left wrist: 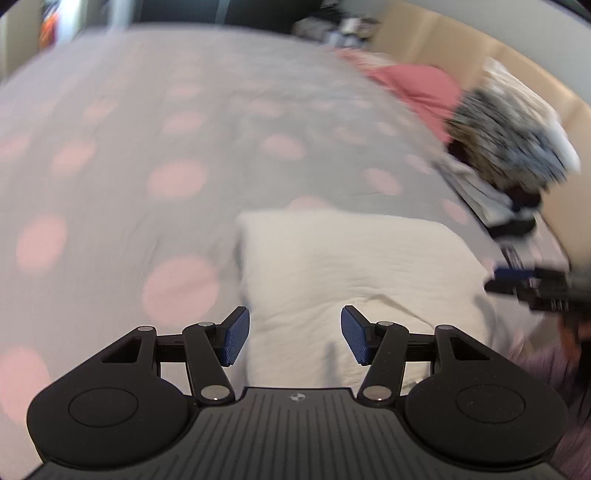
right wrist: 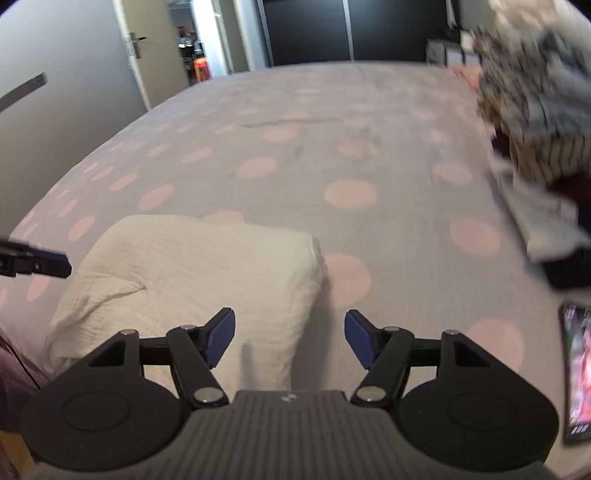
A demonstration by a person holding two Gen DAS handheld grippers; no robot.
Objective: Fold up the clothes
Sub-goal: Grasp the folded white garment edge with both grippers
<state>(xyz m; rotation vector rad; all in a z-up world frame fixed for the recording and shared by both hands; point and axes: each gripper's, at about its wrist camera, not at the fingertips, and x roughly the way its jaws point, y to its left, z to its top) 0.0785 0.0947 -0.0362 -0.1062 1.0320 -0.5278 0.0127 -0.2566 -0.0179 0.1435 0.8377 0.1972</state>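
bed [right wrist: 332, 122] fills most of both views, covered in grey bedding with pale pink dots. beyond its far edge, a dark wardrobe front [right wrist: 343, 29] with a pale vertical divider. to the left, a grey wall [right wrist: 55, 74] and a pale door [right wrist: 147, 48] with a lever handle, standing open onto a lit room. tan headboard [left wrist: 443, 40] along the bed's right side. lighting soft and even.

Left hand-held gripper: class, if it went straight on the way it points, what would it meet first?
Probably the folded cream cloth, lying just ahead of the open left hand-held gripper on the bed; depth is unclear.
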